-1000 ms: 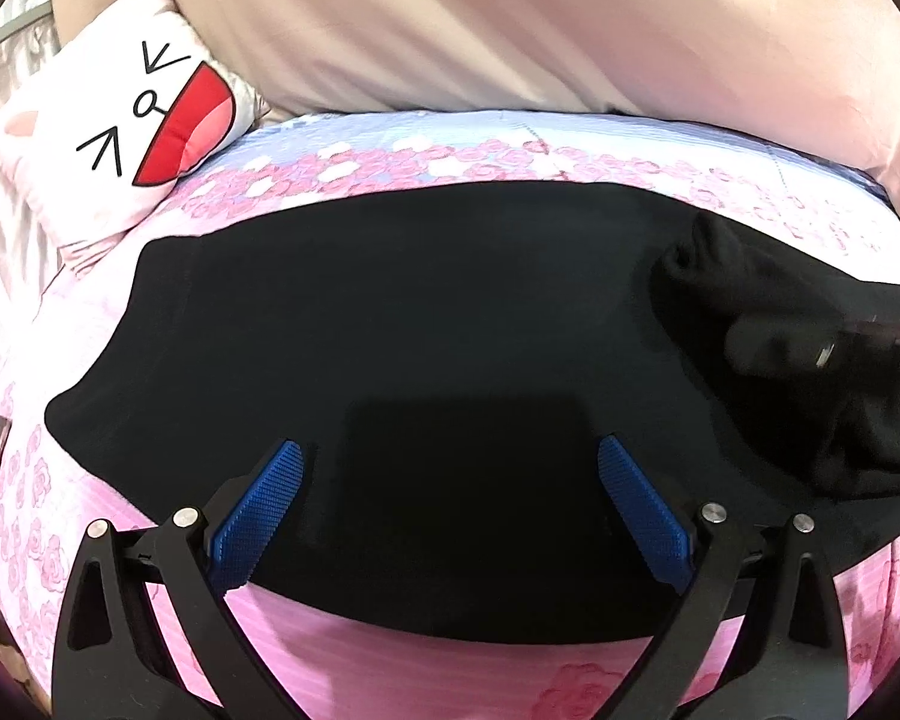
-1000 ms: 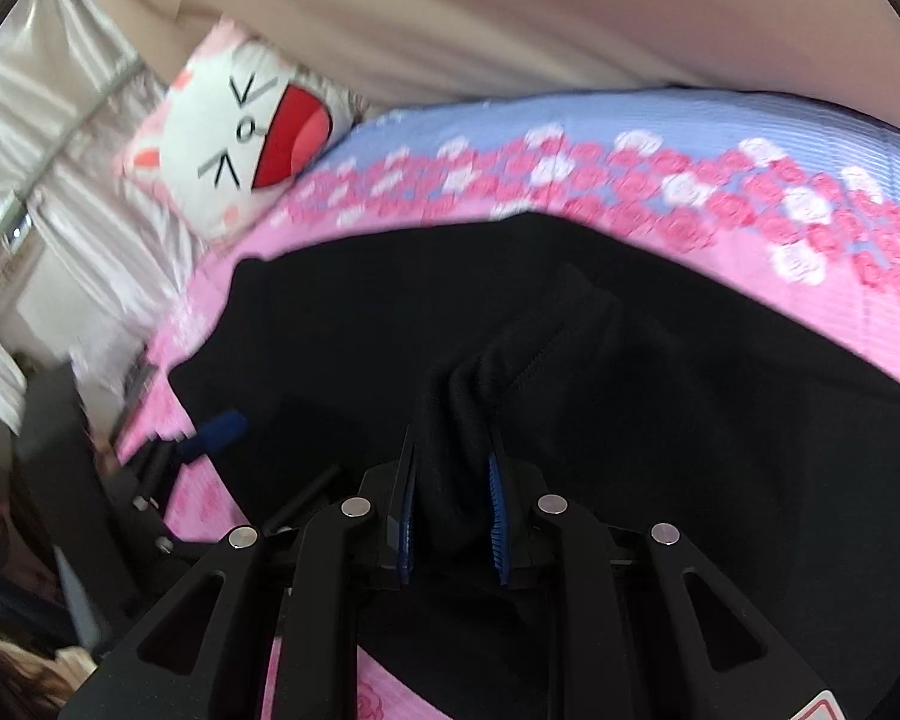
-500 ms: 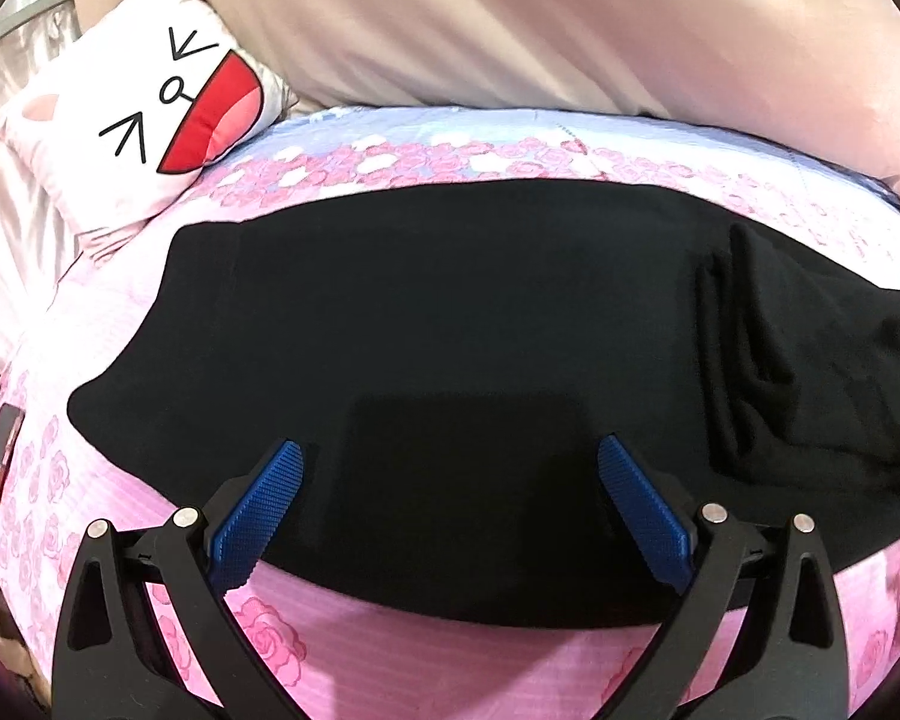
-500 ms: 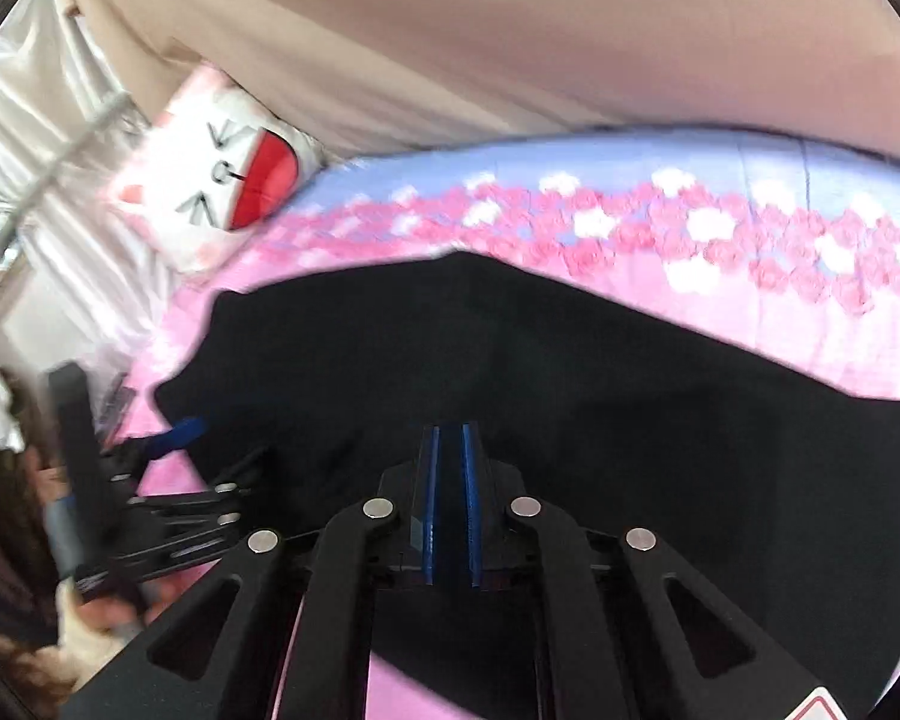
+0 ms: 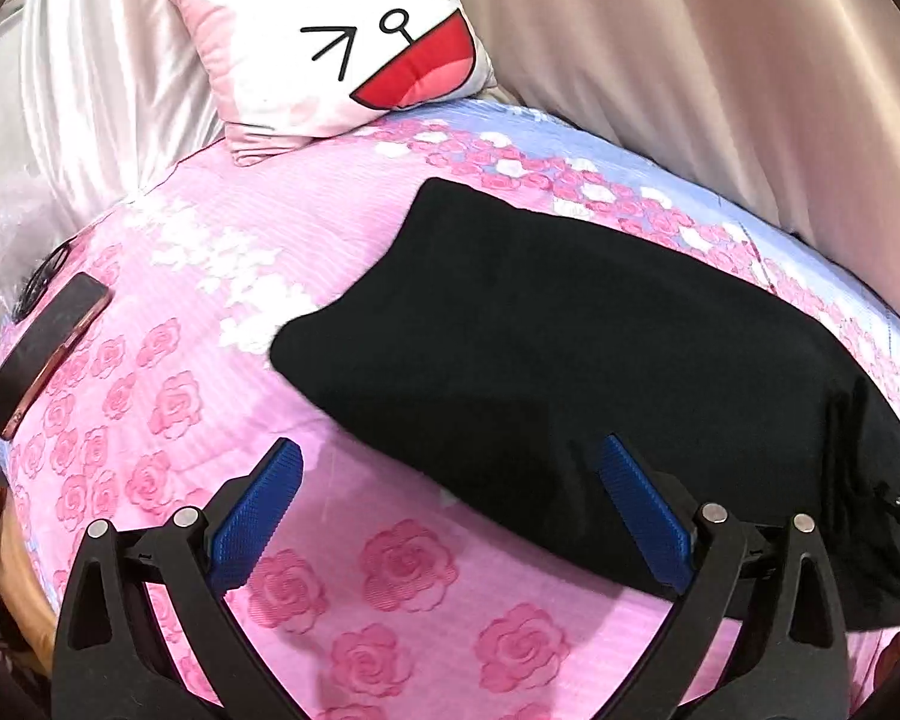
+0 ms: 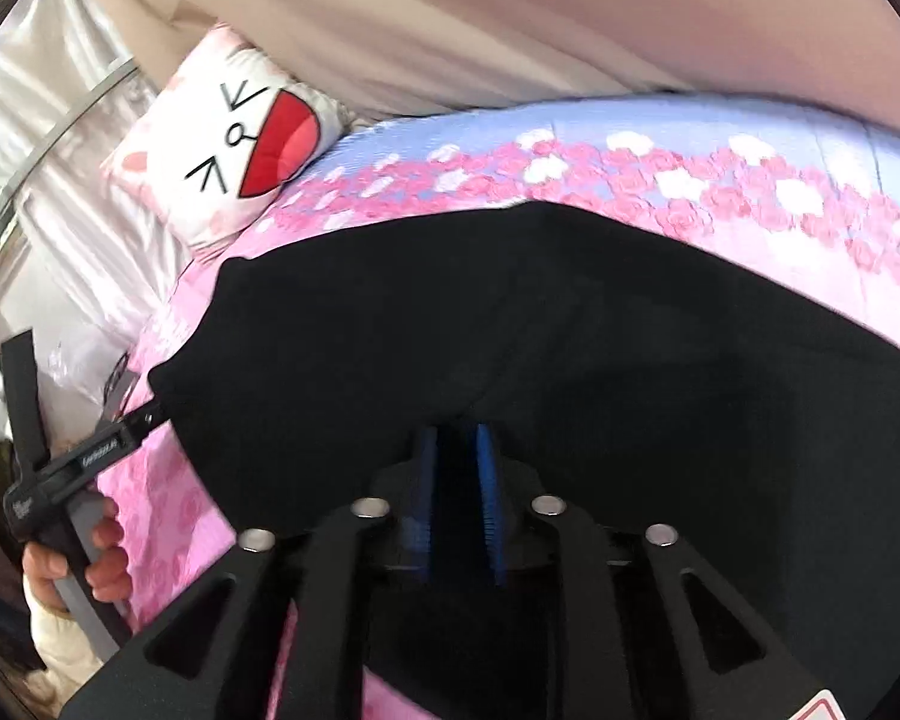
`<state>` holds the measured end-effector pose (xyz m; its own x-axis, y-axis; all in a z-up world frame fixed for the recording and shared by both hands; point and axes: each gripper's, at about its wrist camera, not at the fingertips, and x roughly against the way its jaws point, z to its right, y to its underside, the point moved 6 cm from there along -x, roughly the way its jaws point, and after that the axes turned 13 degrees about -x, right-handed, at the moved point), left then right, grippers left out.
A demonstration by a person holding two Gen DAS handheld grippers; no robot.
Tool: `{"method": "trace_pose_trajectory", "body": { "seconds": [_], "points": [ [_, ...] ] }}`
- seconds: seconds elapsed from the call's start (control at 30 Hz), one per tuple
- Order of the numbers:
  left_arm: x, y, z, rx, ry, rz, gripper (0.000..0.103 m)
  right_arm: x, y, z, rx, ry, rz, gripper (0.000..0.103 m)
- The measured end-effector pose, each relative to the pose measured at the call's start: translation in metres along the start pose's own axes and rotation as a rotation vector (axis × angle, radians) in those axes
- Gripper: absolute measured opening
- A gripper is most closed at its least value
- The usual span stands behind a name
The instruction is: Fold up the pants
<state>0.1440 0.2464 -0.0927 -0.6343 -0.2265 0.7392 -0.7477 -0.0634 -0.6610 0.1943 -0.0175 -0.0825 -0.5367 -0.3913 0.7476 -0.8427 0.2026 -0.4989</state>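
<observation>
Black pants [image 5: 570, 330] lie stretched across the pink rose-print bed [image 5: 150, 420], creased at their right end. My left gripper [image 5: 450, 480] hovers open and wide over the pants' near edge close to their left end; one pad is over the bedspread, the other over the cloth, and nothing is held. In the right wrist view the pants [image 6: 570, 330] fill the middle. My right gripper [image 6: 457, 498] sits low over them, its jaws opening with a narrow dark gap. A low ridge of cloth rises just past its tips; I cannot tell whether cloth is in the gap.
A cat-face pillow [image 5: 354, 42] leans at the head of the bed against pale curtains [image 5: 720, 60]. A dark phone [image 5: 48, 354] lies at the bed's left edge. In the right wrist view a person's hand [image 6: 96, 558] holds the left gripper's handle by the pants' left corner.
The left gripper slid left along the pants toward their left end and rolled. The right gripper let go of the bunched cloth it held, shut empty, then parted again.
</observation>
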Motion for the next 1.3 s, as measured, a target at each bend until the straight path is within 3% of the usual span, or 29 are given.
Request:
{"method": "trace_pose_trajectory", "body": {
  "seconds": [0.07, 0.17, 0.27, 0.33, 0.43, 0.53, 0.6, 0.67, 0.73, 0.77, 0.8, 0.83, 0.9, 1.03, 1.17, 1.3],
  "points": [
    [0.000, 0.002, 0.003, -0.019, -0.002, -0.001, 0.097, 0.008, 0.002, -0.011, 0.032, 0.002, 0.025, 0.053],
    [-0.004, 0.002, 0.009, -0.032, 0.007, -0.009, 0.097, -0.002, 0.010, -0.025, 0.105, 0.057, 0.007, 0.053],
    [-0.008, 0.001, 0.004, 0.006, 0.019, -0.012, 0.097, -0.027, 0.014, -0.024, 0.181, 0.180, 0.038, 0.028],
    [-0.007, 0.001, -0.012, 0.080, 0.027, -0.007, 0.097, -0.023, 0.015, -0.023, 0.200, 0.204, 0.058, 0.013],
    [-0.006, 0.004, -0.041, 0.206, 0.036, 0.000, 0.097, -0.012, 0.012, -0.032, 0.196, 0.184, 0.072, 0.011],
    [-0.028, 0.004, -0.066, 0.281, 0.044, -0.051, 0.098, -0.029, 0.017, -0.033, 0.240, 0.204, 0.052, 0.021],
    [-0.044, 0.005, -0.069, 0.304, 0.075, -0.090, 0.098, -0.026, 0.017, -0.037, 0.235, 0.180, 0.056, 0.042],
    [-0.048, -0.001, -0.067, 0.294, 0.057, -0.074, 0.098, -0.017, 0.017, -0.040, 0.196, 0.121, 0.050, 0.048],
    [-0.051, -0.008, -0.062, 0.303, 0.083, -0.044, 0.092, -0.008, 0.017, -0.037, 0.160, 0.108, 0.057, 0.048],
    [-0.053, -0.011, -0.061, 0.299, 0.074, -0.042, 0.079, 0.000, 0.017, -0.032, 0.140, 0.102, 0.075, 0.048],
    [-0.055, -0.016, -0.057, 0.283, 0.088, -0.034, 0.044, 0.009, 0.016, -0.026, 0.118, 0.095, 0.098, 0.054],
    [-0.056, -0.018, -0.055, 0.279, 0.085, -0.042, 0.037, 0.018, 0.016, -0.019, 0.095, 0.088, 0.122, 0.057],
    [-0.051, -0.026, -0.049, 0.276, 0.079, -0.021, 0.013, 0.045, 0.016, 0.003, 0.030, 0.059, 0.190, 0.069],
    [-0.014, -0.055, -0.022, 0.177, 0.053, 0.086, 0.013, 0.091, 0.019, 0.058, -0.079, 0.077, 0.305, 0.072],
    [0.031, -0.086, 0.040, 0.033, 0.075, 0.193, 0.013, 0.119, 0.024, 0.123, -0.240, 0.097, 0.343, 0.072],
    [0.058, -0.103, 0.105, -0.087, 0.114, 0.250, 0.013, 0.144, 0.033, 0.164, -0.360, 0.007, 0.381, 0.072]
  ]
}}
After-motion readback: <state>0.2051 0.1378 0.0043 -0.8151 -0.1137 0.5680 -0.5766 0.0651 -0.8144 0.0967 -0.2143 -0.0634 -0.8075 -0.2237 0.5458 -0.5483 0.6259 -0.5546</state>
